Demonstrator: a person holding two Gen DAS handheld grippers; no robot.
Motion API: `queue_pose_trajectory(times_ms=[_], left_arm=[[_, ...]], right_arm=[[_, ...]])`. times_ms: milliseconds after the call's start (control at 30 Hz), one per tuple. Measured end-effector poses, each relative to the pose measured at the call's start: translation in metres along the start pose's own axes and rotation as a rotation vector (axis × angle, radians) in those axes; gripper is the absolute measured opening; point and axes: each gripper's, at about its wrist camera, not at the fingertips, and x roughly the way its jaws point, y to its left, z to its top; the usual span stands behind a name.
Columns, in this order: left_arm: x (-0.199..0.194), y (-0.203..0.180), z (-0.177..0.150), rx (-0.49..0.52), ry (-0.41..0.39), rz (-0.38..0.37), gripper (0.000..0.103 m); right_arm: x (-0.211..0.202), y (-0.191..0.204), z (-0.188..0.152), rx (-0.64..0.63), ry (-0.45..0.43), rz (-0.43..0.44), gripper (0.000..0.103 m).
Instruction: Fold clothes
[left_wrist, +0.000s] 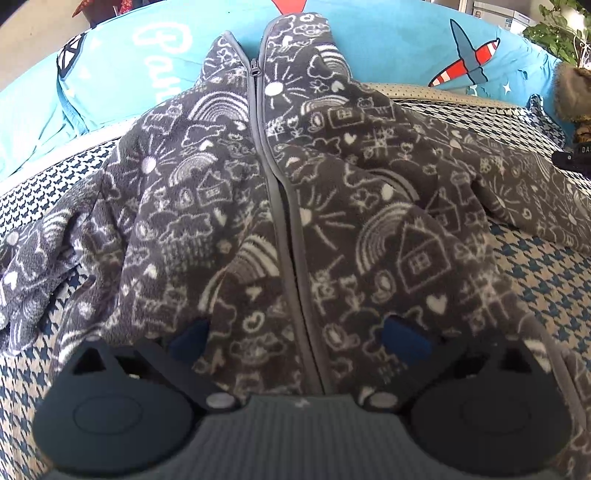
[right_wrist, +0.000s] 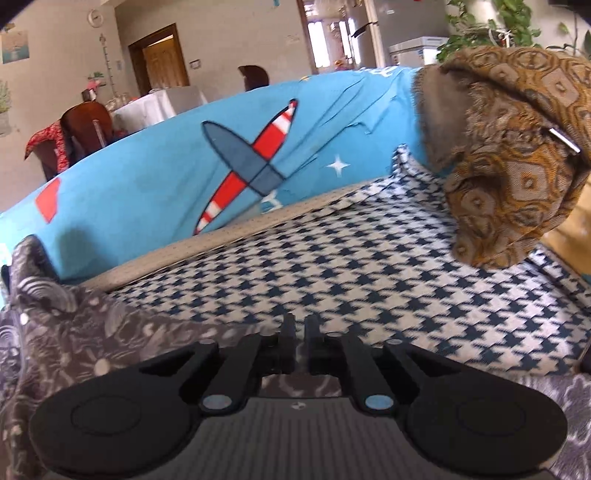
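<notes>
Left gripper fingertips buried in the grey doodle-print fleece jacket; grip undeterminable. Jacket sleeves cut off at both frame edges. Right view: jacket hem blurred, held part hidden.

The fleece jacket lies front up on the houndstooth sofa cover, its collar reaching onto the airplane-print sheet that stands behind the jacket. One sleeve spreads left of the jacket, the other right. The left gripper sits at the jacket's near hem, a finger either side of the zipper. Right of the jacket, beyond the right gripper, a patterned cushion rests on the cover.
</notes>
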Motion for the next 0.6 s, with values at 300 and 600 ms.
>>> queue_pose_trajectory(times_ms=[300,600], left_arm=[[-0.007,0.006,-0.003,-0.008,-0.015,0.031,0.103],[-0.031,0.018,-0.008,0.002,-0.069,0.043,0.103]], right_arm=[[-0.027,0.03,-0.017,0.046,0.076,0.101,0.047],[-0.059,0.057,-0.036,0.095,0.119,0.18,0.071]])
